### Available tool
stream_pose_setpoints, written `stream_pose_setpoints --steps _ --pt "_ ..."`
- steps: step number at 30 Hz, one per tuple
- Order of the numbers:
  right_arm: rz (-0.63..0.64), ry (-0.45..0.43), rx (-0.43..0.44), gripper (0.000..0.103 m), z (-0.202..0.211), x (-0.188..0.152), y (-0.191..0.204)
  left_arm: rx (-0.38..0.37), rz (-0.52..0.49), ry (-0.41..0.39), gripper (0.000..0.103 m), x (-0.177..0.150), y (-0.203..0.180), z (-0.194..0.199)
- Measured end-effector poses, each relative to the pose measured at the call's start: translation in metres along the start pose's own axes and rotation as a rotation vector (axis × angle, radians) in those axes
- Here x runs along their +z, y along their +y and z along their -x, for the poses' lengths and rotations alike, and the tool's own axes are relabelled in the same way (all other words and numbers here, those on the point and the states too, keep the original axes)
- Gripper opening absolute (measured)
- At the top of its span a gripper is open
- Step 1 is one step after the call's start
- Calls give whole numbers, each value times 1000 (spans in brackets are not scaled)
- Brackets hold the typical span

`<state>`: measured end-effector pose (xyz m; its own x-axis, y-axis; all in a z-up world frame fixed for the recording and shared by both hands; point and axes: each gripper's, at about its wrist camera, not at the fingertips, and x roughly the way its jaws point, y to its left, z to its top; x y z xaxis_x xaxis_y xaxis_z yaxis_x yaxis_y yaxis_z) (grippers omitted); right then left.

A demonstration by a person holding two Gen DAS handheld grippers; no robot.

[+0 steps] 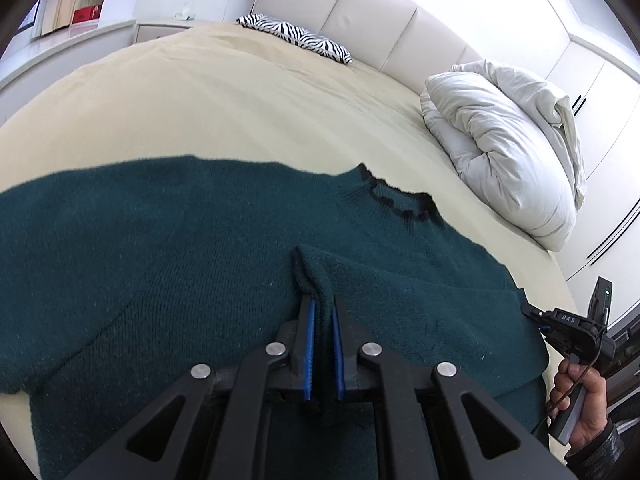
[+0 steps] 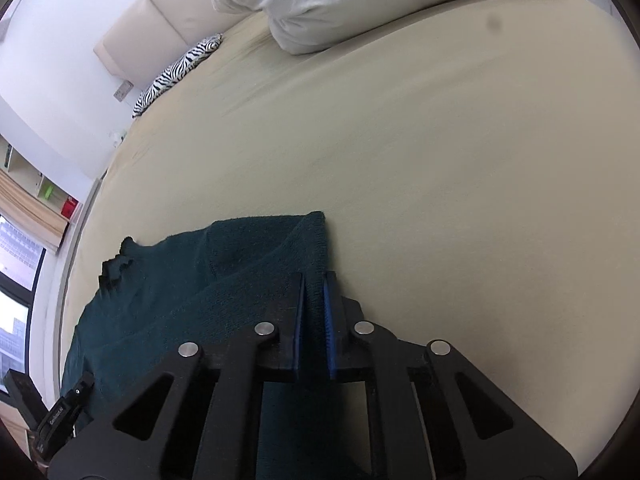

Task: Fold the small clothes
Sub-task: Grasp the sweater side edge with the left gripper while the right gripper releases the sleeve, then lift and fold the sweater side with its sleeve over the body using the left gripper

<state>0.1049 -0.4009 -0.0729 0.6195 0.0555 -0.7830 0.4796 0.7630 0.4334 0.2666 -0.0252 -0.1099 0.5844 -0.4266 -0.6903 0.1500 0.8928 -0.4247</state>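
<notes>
Both claws closed on knit. Left claw [image 1: 322, 306] pinches a raised ridge of the sweater [image 1: 160, 248] on the near side of the collar [image 1: 394, 200]; right claw [image 2: 315, 282] grips a sleeve or edge fold out beyond the collar's right, held by a hand [image 1: 582, 404]. The sweater lies spread on the bed [image 1: 220, 96], at its near edge. To fold well, lift both pinches level, keep the cloth taut between them, carry the edge across the body toward the collar line, and lower before letting go. Beyond the collar: duvet [image 1: 508, 140], then zebra pillow [image 1: 296, 36].
</notes>
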Motion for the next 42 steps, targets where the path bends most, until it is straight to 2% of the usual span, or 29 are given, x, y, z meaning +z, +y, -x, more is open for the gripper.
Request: stream_pose_setpoints --steps 3,6,8,10,13,15,18,20,22,23,25,26,27,30,33,35,36,38,42 --pt "12 -47 -10 5 8 -2 4 5 -11 -19 9 2 -3 3" --pt "15 -71 -11 5 9 -2 10 38 -25 -1 9 -5 0 -8" --pt "0 -17 -26 5 -10 -7 1 24 -8 -7 11 -8 6 -10" --pt "3 -38 -12 5 -11 -10 -1 11 1 -4 11 -6 8 -9" --pt "21 -31 -44 9 -6 -8 5 -27 25 -3 13 -6 12 -7" --pt "15 -40 -62 12 11 -9 14 -36 45 -14 18 -6 15 -2" --pt "65 -139 14 12 54 -27 33 -5 26 -29 28 -7 10 1" --pt "145 -124 25 13 57 -45 49 20 1 -17 28 -7 5 -1" --pt "191 -53 -9 13 40 -59 53 21 10 -9 28 -6 6 0" --pt "184 30 -29 15 20 -66 46 20 15 -6 28 -6 7 2" --pt "151 -9 36 14 22 -69 32 30 9 -3 29 -9 10 12" --pt "125 -7 42 14 27 -67 31 34 8 -5 30 -10 13 18" --pt "100 -10 39 14 32 -66 30 41 10 -8 34 -11 16 26" --pt "68 -99 4 18 70 -66 30 49 34 -54 49 -23 34 71" --pt "49 -164 51 22 109 -75 33 42 113 -113 58 -40 68 125" --pt "45 -189 83 35 129 -88 41 54 206 -157 63 -53 101 159" --pt "50 -191 99 37 136 -96 46 63 261 -177 63 -59 118 174" --pt "82 -176 136 45 149 -115 65 66 398 -215 65 -73 160 200" --pt "124 -110 205 46 162 -152 91 43 634 -266 66 -95 231 232"
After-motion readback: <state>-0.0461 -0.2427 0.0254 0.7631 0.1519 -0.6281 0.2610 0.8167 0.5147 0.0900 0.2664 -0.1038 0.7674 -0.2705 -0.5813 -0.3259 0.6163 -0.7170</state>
